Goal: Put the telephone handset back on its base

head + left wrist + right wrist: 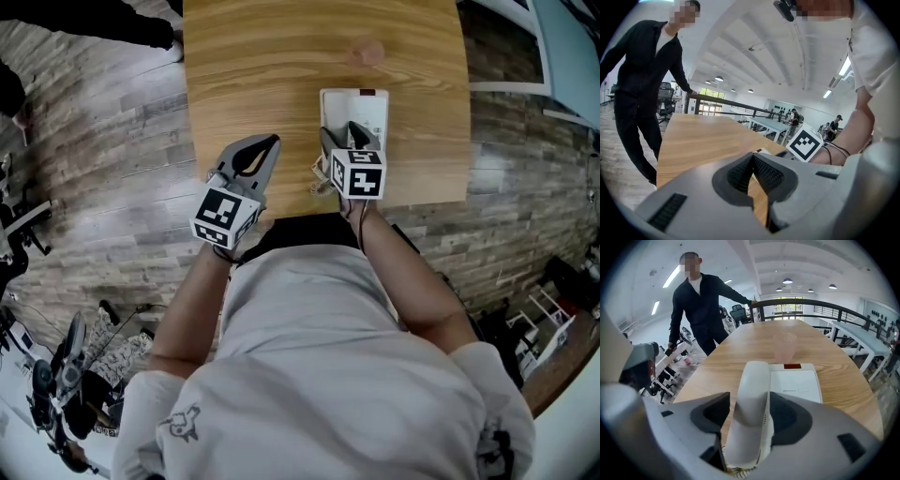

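Jaws of the right gripper (749, 393) are standing wide apart around the white plastic telephone handset (753, 376). A dark gap is showing between the left pad and the handset, so the tool is bracketing it rather than squeezing it. The handset is lying lengthwise along the left side of the flat white rectangular telephone base (796, 386), with its far end pointing away from the person. Its coiled white cord (737, 470) is bunching at the near end, under the gripper.

The left gripper (753, 157) is hovering over the near left part of the light wooden table (740, 341), well apart from the telephone. Its ribbed pads are meeting at the tips and holding nothing.

A line of small grey print is running across the base's smooth panel, too small to read, and a short red strip is sitting at the base's far edge.

A translucent pinkish cup (784, 347) is standing on the table just beyond the base; its contents are not showing clearly. A person in black clothing (701, 301) is standing at the table's far left.
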Tool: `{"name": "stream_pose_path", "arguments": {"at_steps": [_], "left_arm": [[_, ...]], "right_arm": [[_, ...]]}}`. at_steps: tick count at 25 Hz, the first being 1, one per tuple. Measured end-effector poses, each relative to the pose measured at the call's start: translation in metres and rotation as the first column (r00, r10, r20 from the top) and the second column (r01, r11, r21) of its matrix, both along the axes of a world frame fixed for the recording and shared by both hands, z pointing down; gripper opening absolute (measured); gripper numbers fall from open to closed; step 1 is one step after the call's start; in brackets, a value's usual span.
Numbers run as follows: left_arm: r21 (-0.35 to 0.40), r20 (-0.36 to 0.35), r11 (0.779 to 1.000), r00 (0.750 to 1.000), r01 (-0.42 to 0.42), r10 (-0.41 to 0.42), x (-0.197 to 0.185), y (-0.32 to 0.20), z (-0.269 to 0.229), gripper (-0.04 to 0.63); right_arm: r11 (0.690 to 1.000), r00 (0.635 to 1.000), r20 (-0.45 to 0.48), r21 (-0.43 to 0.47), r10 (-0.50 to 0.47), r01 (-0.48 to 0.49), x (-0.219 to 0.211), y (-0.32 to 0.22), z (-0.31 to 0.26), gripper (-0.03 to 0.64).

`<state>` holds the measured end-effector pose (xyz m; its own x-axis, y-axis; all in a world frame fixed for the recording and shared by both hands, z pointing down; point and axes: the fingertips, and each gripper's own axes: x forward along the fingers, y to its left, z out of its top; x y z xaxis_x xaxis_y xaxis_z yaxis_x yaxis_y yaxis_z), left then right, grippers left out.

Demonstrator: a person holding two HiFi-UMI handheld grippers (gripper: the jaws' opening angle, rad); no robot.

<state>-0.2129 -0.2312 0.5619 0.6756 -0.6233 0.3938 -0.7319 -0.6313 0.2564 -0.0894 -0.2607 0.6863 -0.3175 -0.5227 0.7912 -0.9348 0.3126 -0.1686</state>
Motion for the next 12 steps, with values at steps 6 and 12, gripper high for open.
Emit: {"name": "stream_pose_path", "arguments": {"at_steps": [6, 12], "left_arm": [[0.051, 0.011, 0.999, 1.0, 0.013, -0.013, -0.009, 0.006, -0.022, 0.006], [0.128, 0.016, 0.992, 1.0, 0.021, -0.023, -0.013, 0.021, -0.062, 0.006]], "right_arm": [[0.994, 0.998, 0.005, 0.093, -0.06, 0.059, 0.007, 0.002, -0.036, 0.276], [0.971, 0.994, 0.026, 0.22, -0.102, 0.094, 0.011, 0.016, -0.096, 0.261]]}}
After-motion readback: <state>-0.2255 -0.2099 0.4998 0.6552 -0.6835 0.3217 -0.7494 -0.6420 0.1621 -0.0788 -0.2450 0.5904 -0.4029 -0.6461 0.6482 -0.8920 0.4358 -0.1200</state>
